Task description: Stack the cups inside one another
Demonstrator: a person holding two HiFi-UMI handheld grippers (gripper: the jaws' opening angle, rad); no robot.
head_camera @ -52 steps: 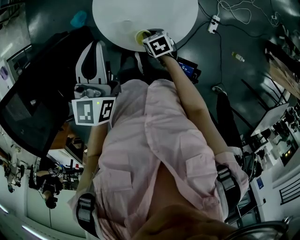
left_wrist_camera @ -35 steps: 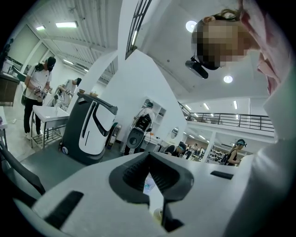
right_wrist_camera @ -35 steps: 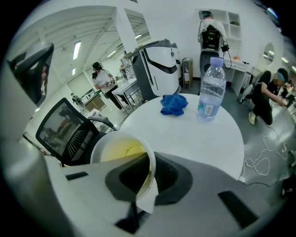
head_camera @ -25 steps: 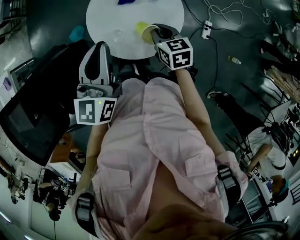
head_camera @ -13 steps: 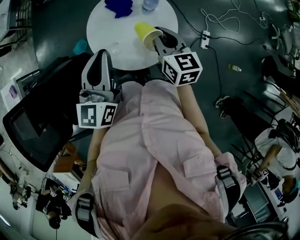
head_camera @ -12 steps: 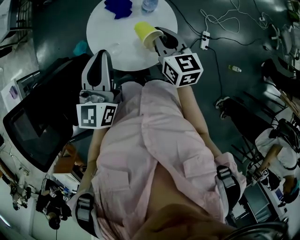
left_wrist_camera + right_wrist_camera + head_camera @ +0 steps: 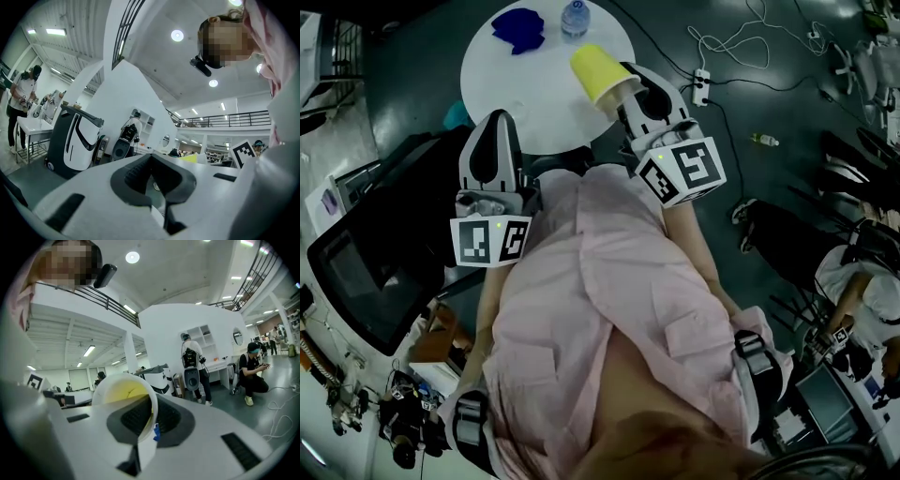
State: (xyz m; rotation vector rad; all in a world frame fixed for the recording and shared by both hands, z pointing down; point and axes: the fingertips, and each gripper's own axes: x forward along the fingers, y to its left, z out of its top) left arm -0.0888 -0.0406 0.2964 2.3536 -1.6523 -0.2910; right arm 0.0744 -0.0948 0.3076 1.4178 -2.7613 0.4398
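A yellow paper cup (image 7: pixel 595 73) hangs on its side over the near edge of the round white table (image 7: pixel 516 84). My right gripper (image 7: pixel 623 86) is shut on the cup's rim. In the right gripper view the cup (image 7: pixel 123 391) shows its white rim and yellow inside, with the wall pinched in my right gripper (image 7: pixel 151 416). My left gripper (image 7: pixel 492 122) hovers at the table's near edge, left of the cup, shut and empty. The left gripper view looks level past my left gripper (image 7: pixel 152 161) to a sliver of the yellow cup (image 7: pixel 190 159). No other cup is clear.
A blue cloth (image 7: pixel 517 25) and a water bottle (image 7: pixel 575 16) lie at the table's far side. Cables and a power strip (image 7: pixel 701 86) run over the dark floor to the right. A dark chair (image 7: pixel 366 272) stands at the left. People work in the background.
My right gripper has risen with the yellow cup, lifting it off the table and tipping it onto its side. The left gripper has edged forward and up a little.
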